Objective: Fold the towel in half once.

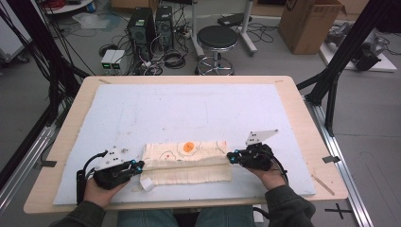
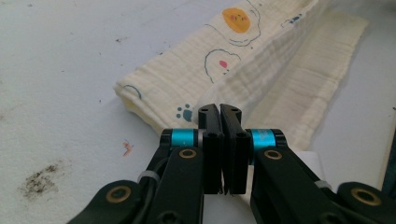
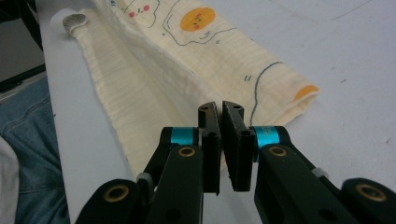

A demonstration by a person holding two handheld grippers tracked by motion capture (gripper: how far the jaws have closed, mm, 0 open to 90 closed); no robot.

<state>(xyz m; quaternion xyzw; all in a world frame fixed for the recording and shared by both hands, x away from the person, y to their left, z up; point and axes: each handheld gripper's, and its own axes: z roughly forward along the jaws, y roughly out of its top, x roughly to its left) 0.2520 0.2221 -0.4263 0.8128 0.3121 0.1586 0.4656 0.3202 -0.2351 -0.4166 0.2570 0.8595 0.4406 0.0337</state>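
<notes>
Cream-yellow muslin cloth (image 1: pixel 187 161) with little egg and paw drawings lies on the white foam mat (image 1: pixel 198 109), near the edge of the table where the person sits. It is already folded into a long, narrow strip that runs from side to side. The printed side shows on the far half, with an orange egg yolk (image 1: pixel 189 146) in the middle. The plain half is nearer the person. A small white tag (image 1: pixel 147 184) sticks out at the near left corner.

One gripper is at each short end of the strip. The left gripper (image 2: pixel 219 114) has its two black jaws pressed together, and a raised fold of the cloth meets the tips, so it looks like it is pinching that edge. The right gripper (image 3: pixel 221 112) is the same at the other end: its jaws are squeezed almost flat, with the lifted fold of cloth between them. Between the two grippers a ridge of cloth stands up a little along the strip.

So the folding looks partly done. The lengthwise folds are made, and this one seems to be just getting laid down. What is left, I think, is to let go, smooth it, and then fold the long strip end to end to make a small, neat square.
</notes>
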